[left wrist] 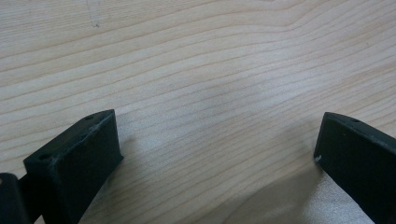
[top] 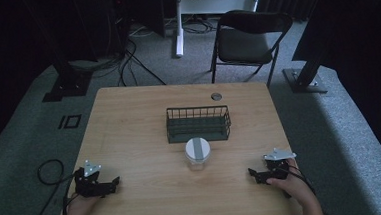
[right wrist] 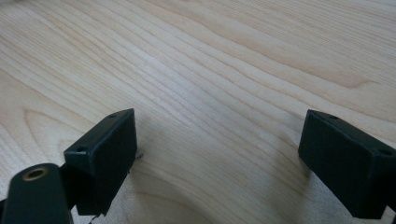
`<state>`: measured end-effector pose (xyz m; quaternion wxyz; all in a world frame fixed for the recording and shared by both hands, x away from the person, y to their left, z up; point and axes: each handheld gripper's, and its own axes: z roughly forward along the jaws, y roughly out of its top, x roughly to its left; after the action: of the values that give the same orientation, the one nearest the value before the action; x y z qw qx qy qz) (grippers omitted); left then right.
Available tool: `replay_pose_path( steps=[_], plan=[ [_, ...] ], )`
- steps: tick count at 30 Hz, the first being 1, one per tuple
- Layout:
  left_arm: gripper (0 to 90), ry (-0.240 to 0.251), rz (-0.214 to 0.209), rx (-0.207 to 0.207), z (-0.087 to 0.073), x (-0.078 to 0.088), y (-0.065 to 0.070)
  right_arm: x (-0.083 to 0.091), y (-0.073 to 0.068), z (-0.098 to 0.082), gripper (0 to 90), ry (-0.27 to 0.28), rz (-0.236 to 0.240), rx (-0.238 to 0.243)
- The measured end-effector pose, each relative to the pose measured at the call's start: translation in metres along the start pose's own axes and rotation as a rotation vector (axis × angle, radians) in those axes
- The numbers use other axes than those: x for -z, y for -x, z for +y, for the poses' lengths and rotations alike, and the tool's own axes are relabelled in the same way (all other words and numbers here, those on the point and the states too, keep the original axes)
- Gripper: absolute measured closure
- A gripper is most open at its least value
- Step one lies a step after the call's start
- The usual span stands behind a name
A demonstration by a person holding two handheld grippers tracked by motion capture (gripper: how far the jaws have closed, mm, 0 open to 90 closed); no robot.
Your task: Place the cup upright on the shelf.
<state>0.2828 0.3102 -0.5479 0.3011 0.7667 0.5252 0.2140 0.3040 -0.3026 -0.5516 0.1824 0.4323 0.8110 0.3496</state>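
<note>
My worktop is a pale wood-grain slab with rounded corners, standing on grey carpet. A dark wire basket sits on it just past the middle, and a clear jar with a white lid stands just in front of the basket, toward me. A small round grommet is set into the far edge. My left hand-held gripper and right hand-held gripper rest near the front corners, jaws spread wide over bare wood.
</note>
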Motion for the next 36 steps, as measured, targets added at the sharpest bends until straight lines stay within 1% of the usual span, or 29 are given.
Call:
replay_pose_path(
  steps=[5, 26, 33, 36],
  plan=[
    [0.6, -0.001, 0.01, 0.009, -0.0002, 0.0002, 0.0003, -0.0001, 0.0, 0.0, 11.0, 0.0, 0.0, 0.0],
    [0.6, 0.0, 0.01, 0.01, -0.0004, 0.0003, 0.0003, -0.0001, -0.0001, 0.0, 11.0, 0.001, 0.0, 0.001],
    [0.6, 0.0, 0.01, 0.01, -0.0004, 0.0003, 0.0003, -0.0009, -0.0013, 0.001, 11.0, 0.001, -0.008, -0.006],
    [0.6, 0.0, 0.01, 0.01, -0.0004, 0.0003, 0.0004, -0.0016, -0.0016, 0.0017, 11.3, 0.005, -0.011, -0.019]
  ],
)
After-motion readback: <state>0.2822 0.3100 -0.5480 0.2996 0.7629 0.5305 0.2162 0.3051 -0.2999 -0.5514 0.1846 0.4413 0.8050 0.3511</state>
